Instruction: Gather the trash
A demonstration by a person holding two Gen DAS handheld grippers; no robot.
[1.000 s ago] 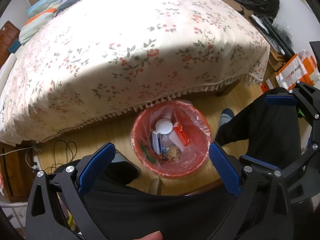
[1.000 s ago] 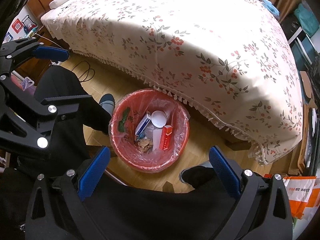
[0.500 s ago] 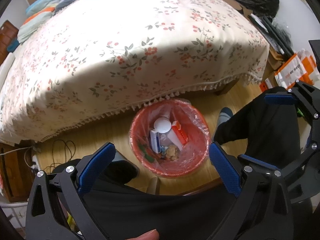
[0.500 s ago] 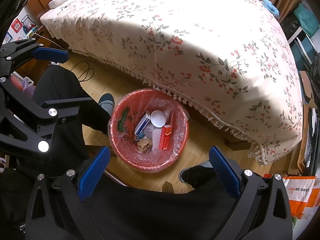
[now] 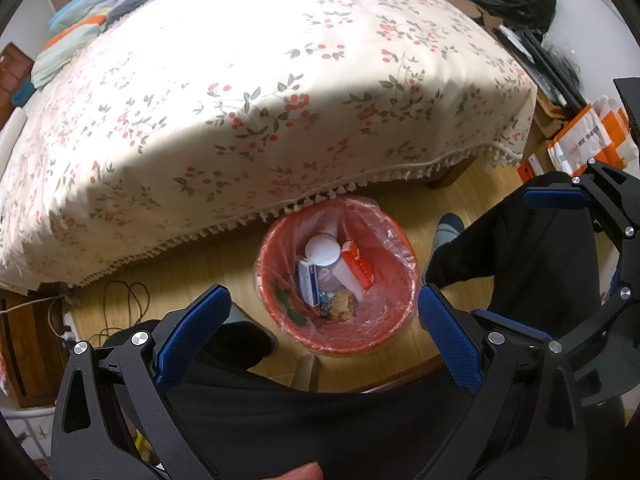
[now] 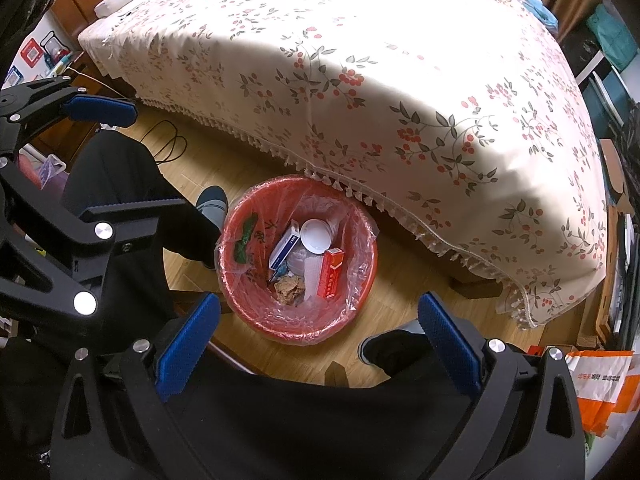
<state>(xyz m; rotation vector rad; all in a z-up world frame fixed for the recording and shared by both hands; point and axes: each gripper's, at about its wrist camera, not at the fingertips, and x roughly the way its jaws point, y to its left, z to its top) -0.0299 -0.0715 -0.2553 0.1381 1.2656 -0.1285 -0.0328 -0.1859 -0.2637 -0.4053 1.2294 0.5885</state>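
Observation:
A red trash bin (image 5: 394, 328) (image 6: 240, 300) lined with a clear bag stands on the wood floor at the foot of the bed. Inside lie a white round lid (image 5: 322, 251) (image 6: 316, 235), a red box (image 5: 357, 264) (image 6: 330, 273), a blue-and-white box (image 5: 309, 282) (image 6: 285, 249) and a crumpled brown scrap (image 5: 342, 303) (image 6: 289, 288). My left gripper (image 5: 322, 330) hangs open high above the bin, nothing between its blue pads. My right gripper (image 6: 318, 338) is open and empty too, also above the bin. Each gripper shows at the edge of the other's view.
A bed with a floral cover (image 5: 248, 92) (image 6: 380, 80) fills the upper half. A person's dark trouser legs and socked feet (image 5: 448, 230) (image 6: 212, 200) flank the bin. Cables (image 5: 120, 300) lie on the floor at left; orange-and-white bags (image 5: 584, 136) (image 6: 600, 388) sit at right.
Both views have shifted only slightly; the bin sits a touch more to the left in the left wrist view. Both grippers stay open and empty.

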